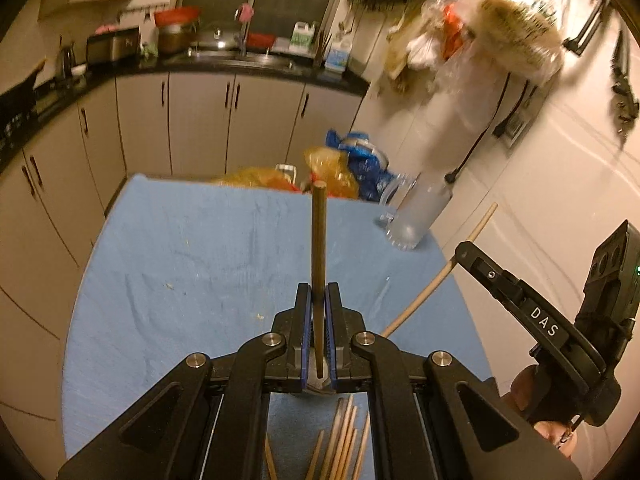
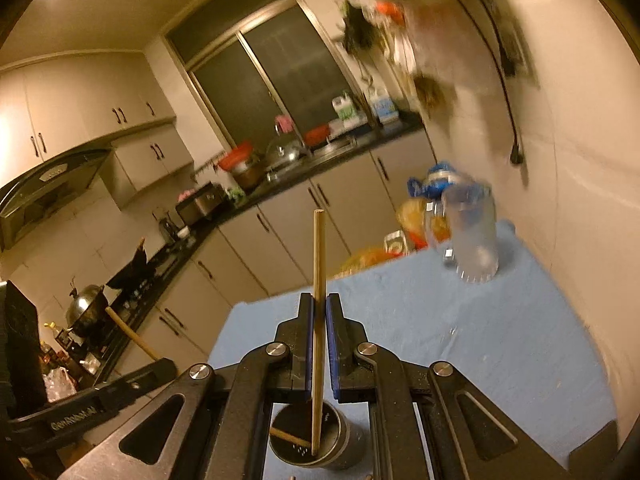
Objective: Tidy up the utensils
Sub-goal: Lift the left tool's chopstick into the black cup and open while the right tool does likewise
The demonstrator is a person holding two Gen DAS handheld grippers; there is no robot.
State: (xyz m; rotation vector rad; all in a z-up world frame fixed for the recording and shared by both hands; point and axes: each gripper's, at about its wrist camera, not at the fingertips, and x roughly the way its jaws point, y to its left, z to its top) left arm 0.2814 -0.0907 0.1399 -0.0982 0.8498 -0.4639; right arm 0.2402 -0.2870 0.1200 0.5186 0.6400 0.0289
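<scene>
Blue cloth covers the worktop, a few crumbs on it. Clear plastic jug stands near the far right corner of the cloth, blurred. Behind the far edge: yellow-orange plastic bags and a blue bag, bunched together. Back counter is dark-topped, with pale cabinet doors under it. On it: steel pot lid, red bowl atop a pot, white-green bottle, toaster-like steel box. Dark window above the sink. Range hood on the left, wok below it. Plastic bags hang on the right wall, black cable beneath.
</scene>
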